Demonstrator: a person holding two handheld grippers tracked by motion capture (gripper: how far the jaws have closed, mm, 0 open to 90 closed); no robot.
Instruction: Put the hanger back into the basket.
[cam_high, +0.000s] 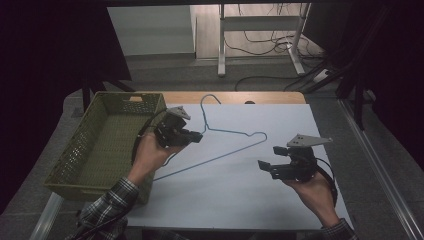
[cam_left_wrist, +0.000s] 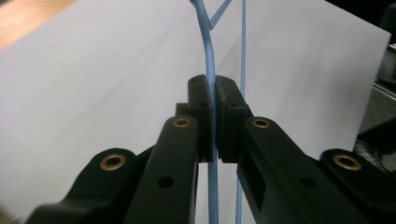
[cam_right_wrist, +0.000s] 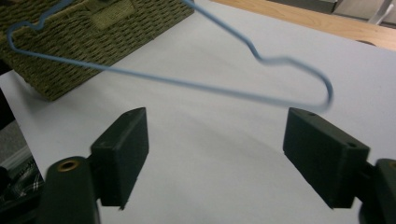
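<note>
A light-blue wire hanger (cam_high: 230, 131) hangs tilted above the white sheet (cam_high: 240, 195). Its hook points toward the table's far edge. My left gripper (cam_high: 197, 136) is shut on the wire just below the hook's neck; in the left gripper view the wire (cam_left_wrist: 208, 51) runs straight up between the pressed pads of that gripper (cam_left_wrist: 214, 93). My right gripper (cam_high: 267, 157) is open near the hanger's right shoulder, apart from it. In the right gripper view the hanger (cam_right_wrist: 187, 84) floats beyond the wide jaws of that gripper (cam_right_wrist: 217, 140), with nothing between them.
An olive woven basket (cam_high: 127, 95) stands at the table's left, close to my left hand; it also sits at the upper left of the right gripper view (cam_right_wrist: 84, 51). A wooden table edge (cam_high: 240, 97) borders the sheet at the back. Cables and a desk frame (cam_high: 260, 30) lie beyond.
</note>
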